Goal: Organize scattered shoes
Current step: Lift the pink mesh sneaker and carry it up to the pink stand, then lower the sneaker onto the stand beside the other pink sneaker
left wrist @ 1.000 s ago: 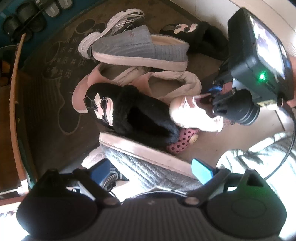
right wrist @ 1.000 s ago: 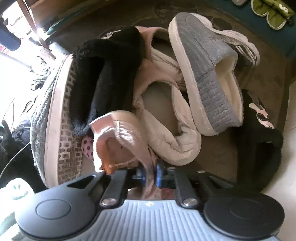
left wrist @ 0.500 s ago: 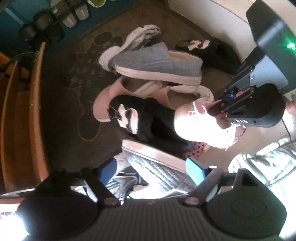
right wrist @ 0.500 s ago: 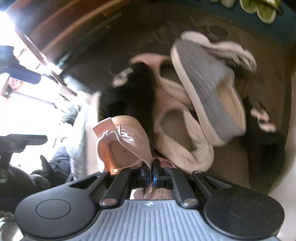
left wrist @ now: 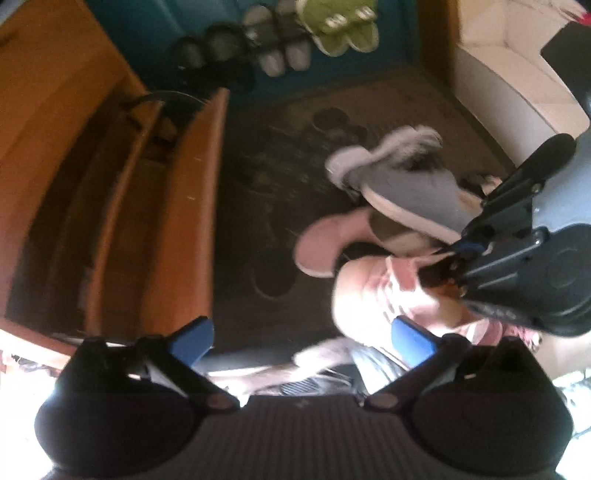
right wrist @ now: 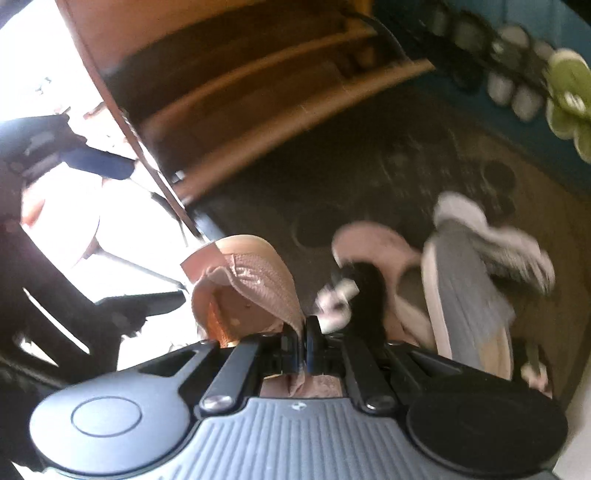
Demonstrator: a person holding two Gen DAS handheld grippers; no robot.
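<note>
Shoes lie heaped on the dark patterned mat (left wrist: 295,155): a grey slip-on (left wrist: 413,195) rests tilted across a pink slipper (left wrist: 325,240), with a white-and-grey sneaker (right wrist: 517,251) behind it and a black furry slipper (right wrist: 365,288) beside the pink one. My right gripper (right wrist: 305,347) has its fingers pinched together on the collar of a pink sneaker (right wrist: 255,280), which hangs clear of the heap; in my left view that pink sneaker sits just ahead of my left gripper (left wrist: 301,338), whose blue pads (left wrist: 194,338) stand wide apart on nothing. I can read no brand or writing anywhere; both views are blurred. The wooden shoe rack (left wrist: 155,206) beside the mat shows bare shelves as far as I can see. Along the blue wall strip, grey slippers (left wrist: 280,55) and green ones (left wrist: 340,33) stand lined up.
</note>
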